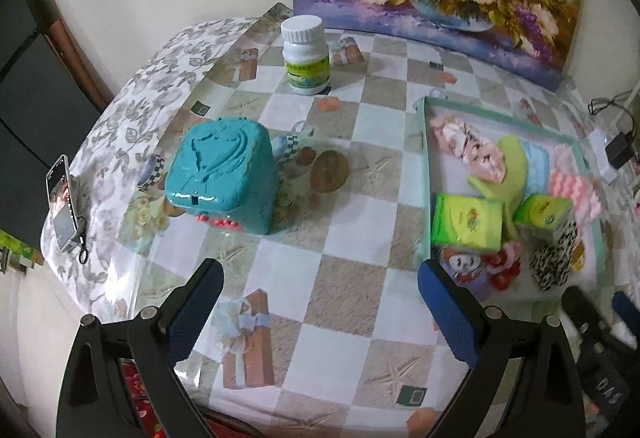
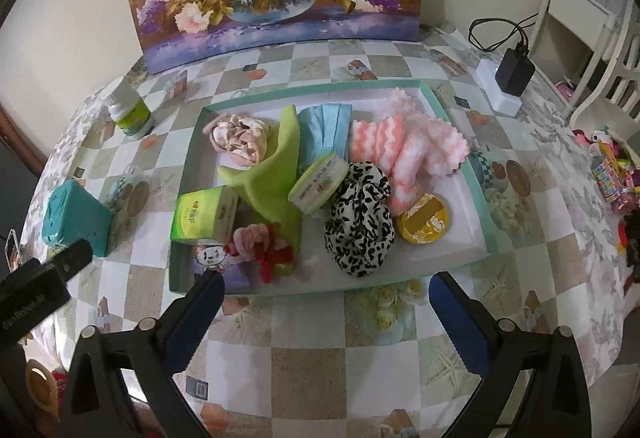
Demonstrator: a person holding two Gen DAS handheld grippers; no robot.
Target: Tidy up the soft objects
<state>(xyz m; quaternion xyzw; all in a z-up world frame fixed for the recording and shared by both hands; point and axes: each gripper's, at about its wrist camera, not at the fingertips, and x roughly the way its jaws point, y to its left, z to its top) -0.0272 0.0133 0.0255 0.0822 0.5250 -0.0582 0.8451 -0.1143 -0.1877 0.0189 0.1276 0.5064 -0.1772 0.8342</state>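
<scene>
Both our left gripper and right gripper hang wide open, empty. Just ahead of the right jaws, soft items fill the shallow mint-rimmed tray; we should approach the black-and-white scrunchie squarely.

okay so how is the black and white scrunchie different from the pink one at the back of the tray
The black and white scrunchie has a bold animal-spot print; the pink scrunchie is pale and satiny with faint markings. The spotted one looks bulkier and lies near the front of the tray, beside the yellow disc; the pink one lies at the back left, against the green cloth. Both are ruffled fabric rings inside the tray.
</scene>
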